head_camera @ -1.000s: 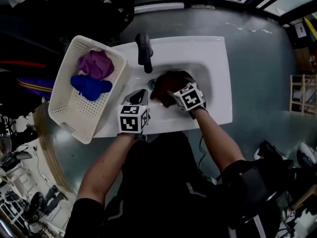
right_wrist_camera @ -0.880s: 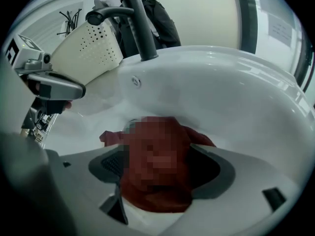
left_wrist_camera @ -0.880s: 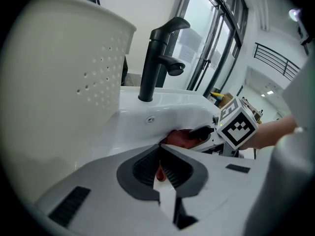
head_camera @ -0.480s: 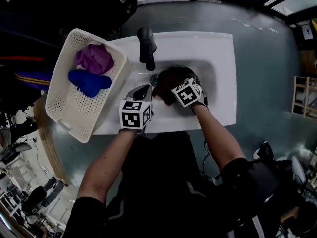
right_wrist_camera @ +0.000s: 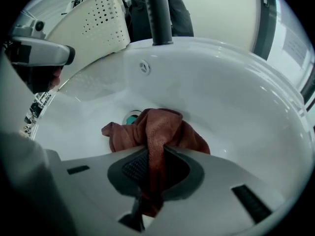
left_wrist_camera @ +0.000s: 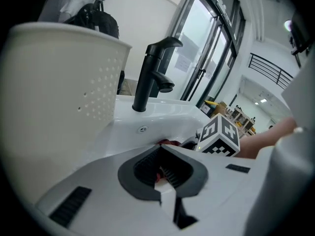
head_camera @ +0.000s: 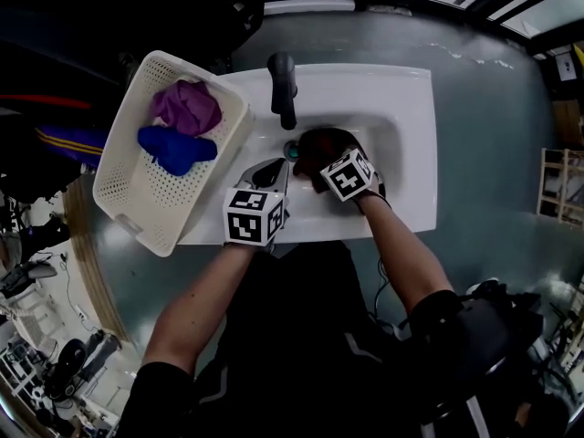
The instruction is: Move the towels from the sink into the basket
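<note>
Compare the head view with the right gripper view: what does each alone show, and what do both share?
Head view only: the purple towel and blue towel lying in the basket. Right gripper view only: the right gripper, whose jaws have just been closing, pinching a fold of the brown towel. Both: the sink, black tap and basket.

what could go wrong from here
The right gripper has just closed its jaws on only one fold of the brown towel, so it may slip out on lifting. The loose cloth could also snag the faucet or brush the left gripper on the way to the basket.
</note>
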